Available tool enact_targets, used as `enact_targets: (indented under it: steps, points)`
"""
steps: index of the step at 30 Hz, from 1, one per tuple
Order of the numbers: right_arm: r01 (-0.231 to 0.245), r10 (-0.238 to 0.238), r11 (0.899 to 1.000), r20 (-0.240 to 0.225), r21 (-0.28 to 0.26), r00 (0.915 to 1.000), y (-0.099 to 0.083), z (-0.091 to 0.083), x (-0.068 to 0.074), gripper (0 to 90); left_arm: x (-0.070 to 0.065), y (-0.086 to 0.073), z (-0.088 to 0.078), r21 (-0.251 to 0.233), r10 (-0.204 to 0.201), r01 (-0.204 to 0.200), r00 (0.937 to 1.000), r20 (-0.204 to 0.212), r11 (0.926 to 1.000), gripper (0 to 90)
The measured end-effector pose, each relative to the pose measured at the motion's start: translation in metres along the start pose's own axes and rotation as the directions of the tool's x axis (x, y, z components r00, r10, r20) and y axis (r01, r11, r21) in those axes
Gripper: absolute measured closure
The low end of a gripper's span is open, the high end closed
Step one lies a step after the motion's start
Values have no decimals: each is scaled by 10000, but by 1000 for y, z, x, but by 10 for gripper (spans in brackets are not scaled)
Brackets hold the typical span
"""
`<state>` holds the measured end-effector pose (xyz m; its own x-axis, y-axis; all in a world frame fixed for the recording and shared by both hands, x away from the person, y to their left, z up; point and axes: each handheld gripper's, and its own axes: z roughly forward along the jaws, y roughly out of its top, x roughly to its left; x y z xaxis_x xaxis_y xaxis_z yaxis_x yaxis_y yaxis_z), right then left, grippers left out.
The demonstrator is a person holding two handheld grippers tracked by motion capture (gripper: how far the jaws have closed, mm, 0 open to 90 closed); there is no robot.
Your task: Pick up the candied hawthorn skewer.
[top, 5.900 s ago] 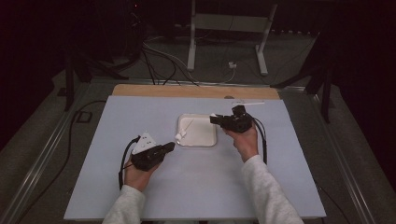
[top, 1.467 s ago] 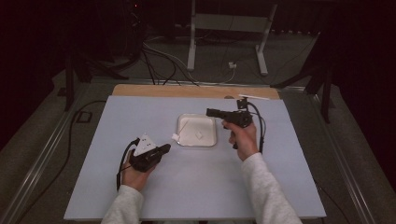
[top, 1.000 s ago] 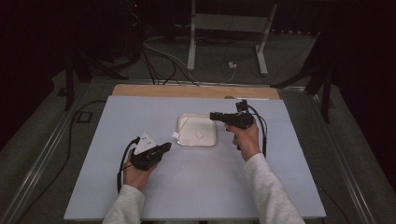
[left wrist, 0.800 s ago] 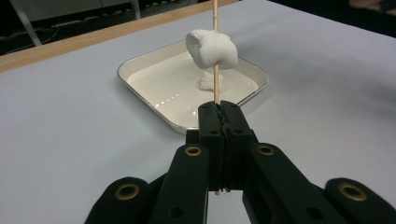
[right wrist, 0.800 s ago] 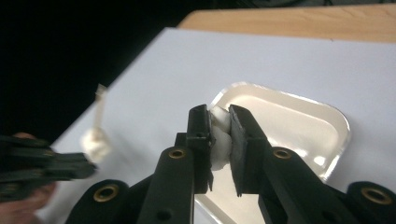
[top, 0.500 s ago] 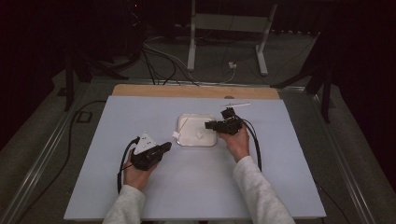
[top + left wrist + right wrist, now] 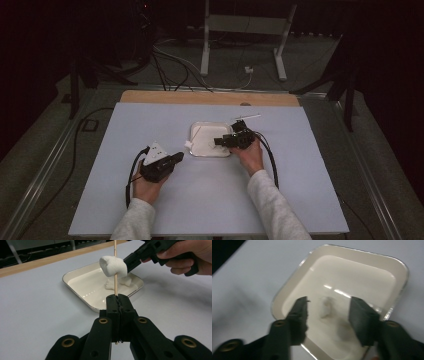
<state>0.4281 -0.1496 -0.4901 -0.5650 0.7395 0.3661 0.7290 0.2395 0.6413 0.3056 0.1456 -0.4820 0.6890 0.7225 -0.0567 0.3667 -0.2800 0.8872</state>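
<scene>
Seen from the high view, the white tray (image 7: 210, 140) sits near the middle of the table (image 7: 210, 200); the left claw (image 7: 172, 160) lies to the tray's near left, and the right claw (image 7: 220, 142) reaches over the tray's right edge. That view is too small to show what either claw has between its jaws. The left gripper view supplies this: the left claw (image 7: 117, 302) is clamped tight on a thin wooden skewer (image 7: 115, 277) standing upright just in front of the tray (image 7: 82, 293), with a white marshmallow (image 7: 113, 266) threaded on the stick above the tray's near rim. It also shows a second white marshmallow (image 7: 117, 283) lying on the tray floor behind the skewer, and the right claw's black tip close beside the skewered piece; whether it touches, I cannot tell. The right gripper view looks down into the tray (image 7: 387, 262): the right claw (image 7: 328, 308) has its jaws spread apart, having just been opening, and the blurred loose marshmallow (image 7: 325, 308) lies on the tray floor between them, not pressed by either pad.
</scene>
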Motion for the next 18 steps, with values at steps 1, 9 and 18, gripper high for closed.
enact_targets:
  steps: [1,9,18]
  points:
    - [-33,33,10000,-47,-36,10000,0,0,0,386,0,0,0,-6,-18,18,10000,-7,10000,900]
    - [-64,18,9980,-734,-626,9973,4,-12,8,160,0,0,0,-40,-55,55,10000,-1,10000,900]
    - [112,-270,9951,-1610,-984,9866,7,-21,21,100,0,1,0,-86,-99,99,9999,41,9999,900]
